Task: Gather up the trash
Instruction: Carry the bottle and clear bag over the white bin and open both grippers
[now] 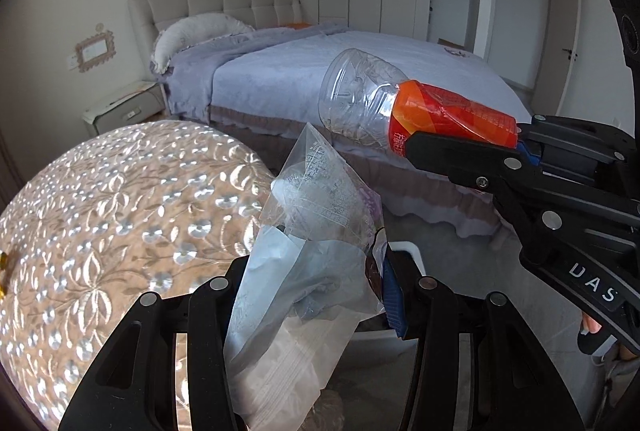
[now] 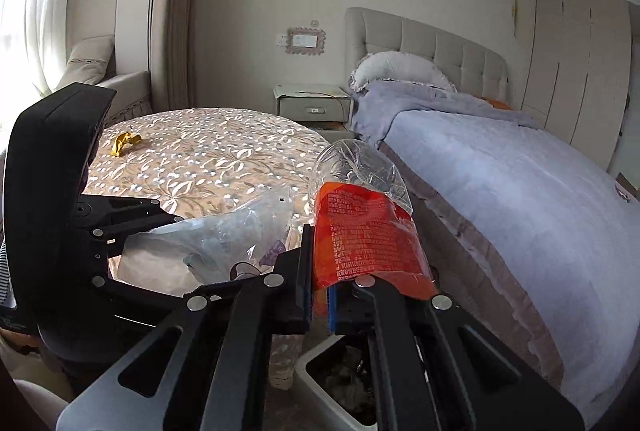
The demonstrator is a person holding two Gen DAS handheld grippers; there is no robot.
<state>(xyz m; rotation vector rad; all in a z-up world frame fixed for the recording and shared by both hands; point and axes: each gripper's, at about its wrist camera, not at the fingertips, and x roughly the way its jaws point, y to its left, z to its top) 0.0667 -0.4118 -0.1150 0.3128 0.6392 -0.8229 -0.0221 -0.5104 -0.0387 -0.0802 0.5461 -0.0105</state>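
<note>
2 claws, left claw point(image 1: 316, 295) clamped on 1 plastic bag point(image 1: 308, 231), right claw point(image 2: 320, 295) on 1 crushed bottle point(image 2: 364, 223).

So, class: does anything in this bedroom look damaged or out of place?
Yes. The plastic bottle in the right gripper is crushed, its orange label wrinkled. A crumpled yellow scrap lies alone on the round table.
</note>
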